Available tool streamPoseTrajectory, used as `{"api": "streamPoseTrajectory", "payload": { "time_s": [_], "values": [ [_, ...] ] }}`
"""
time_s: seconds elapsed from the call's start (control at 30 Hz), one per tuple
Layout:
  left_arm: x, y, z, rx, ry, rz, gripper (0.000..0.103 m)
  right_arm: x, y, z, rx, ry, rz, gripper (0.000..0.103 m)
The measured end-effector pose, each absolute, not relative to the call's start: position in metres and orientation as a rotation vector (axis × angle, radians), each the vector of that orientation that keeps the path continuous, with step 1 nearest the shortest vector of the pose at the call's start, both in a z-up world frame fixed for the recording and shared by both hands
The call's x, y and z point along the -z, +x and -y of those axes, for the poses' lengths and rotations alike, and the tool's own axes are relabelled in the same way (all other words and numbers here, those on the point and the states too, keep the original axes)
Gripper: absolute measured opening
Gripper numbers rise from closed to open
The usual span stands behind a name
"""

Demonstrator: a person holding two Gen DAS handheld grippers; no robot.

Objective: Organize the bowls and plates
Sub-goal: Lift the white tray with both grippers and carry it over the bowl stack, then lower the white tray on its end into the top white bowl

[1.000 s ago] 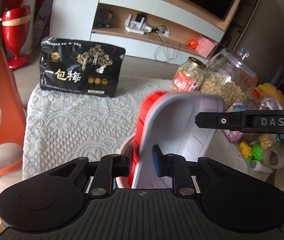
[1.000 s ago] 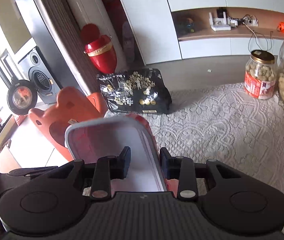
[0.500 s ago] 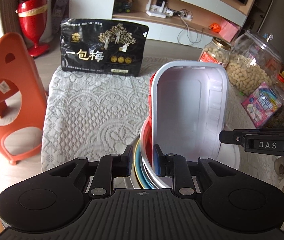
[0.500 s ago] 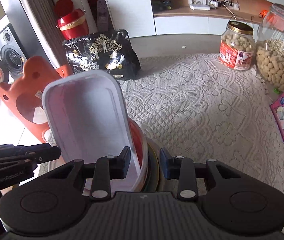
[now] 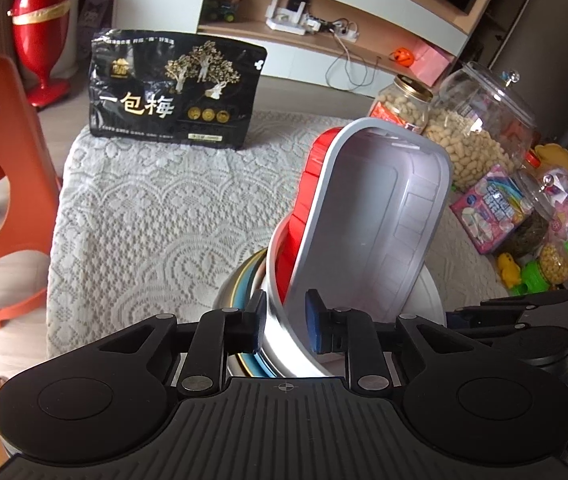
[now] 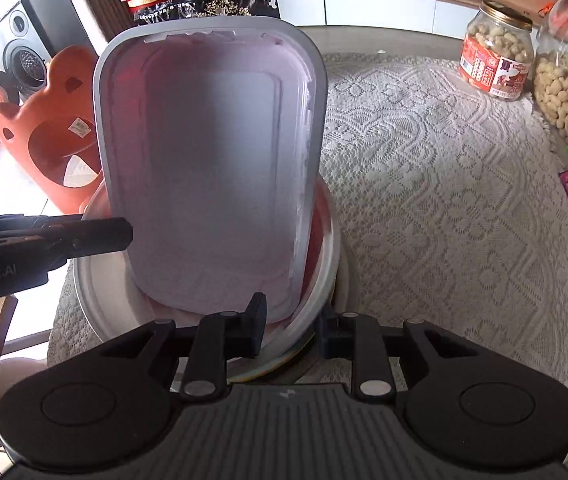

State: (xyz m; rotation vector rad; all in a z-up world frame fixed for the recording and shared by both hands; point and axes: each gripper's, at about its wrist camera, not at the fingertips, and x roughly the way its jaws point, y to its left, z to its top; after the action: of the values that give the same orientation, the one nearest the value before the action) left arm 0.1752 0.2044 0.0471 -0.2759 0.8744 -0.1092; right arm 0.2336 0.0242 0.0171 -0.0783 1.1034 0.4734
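Observation:
A rectangular dish, white inside and red outside, leans tilted in a stack of round bowls and plates on the lace-covered table. It fills the right wrist view above the stack's white rim. My left gripper straddles the near-left rims of the stack, its pads slightly apart. My right gripper straddles the stack's right rim the same way. Whether either pair of pads presses the rims is unclear.
A black snack bag stands at the table's far edge. Peanut jars and candy packets crowd the right side. An orange plastic stool stands left of the table. Lace cloth lies between.
The dish and stack have come lower and closer to the table. Both grippers' jaws have parted a little around the rims. The dish now leans more upright in the stack.

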Motion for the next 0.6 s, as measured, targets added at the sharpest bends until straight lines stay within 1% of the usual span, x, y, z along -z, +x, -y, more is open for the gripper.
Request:
{"api": "streamPoseTrajectory", "payload": {
  "time_s": [0.43, 0.6],
  "values": [
    [-0.059, 0.170, -0.205, 0.110, -0.277, -0.809, 0.023, -0.067, 0.234, 0.001, -0.539, 0.084, -0.885, 0.025],
    [-0.062, 0.168, -0.202, 0.132, -0.272, -0.788, 0.023, -0.070, 0.239, -0.015, -0.584, 0.127, -0.878, 0.026]
  ]
}}
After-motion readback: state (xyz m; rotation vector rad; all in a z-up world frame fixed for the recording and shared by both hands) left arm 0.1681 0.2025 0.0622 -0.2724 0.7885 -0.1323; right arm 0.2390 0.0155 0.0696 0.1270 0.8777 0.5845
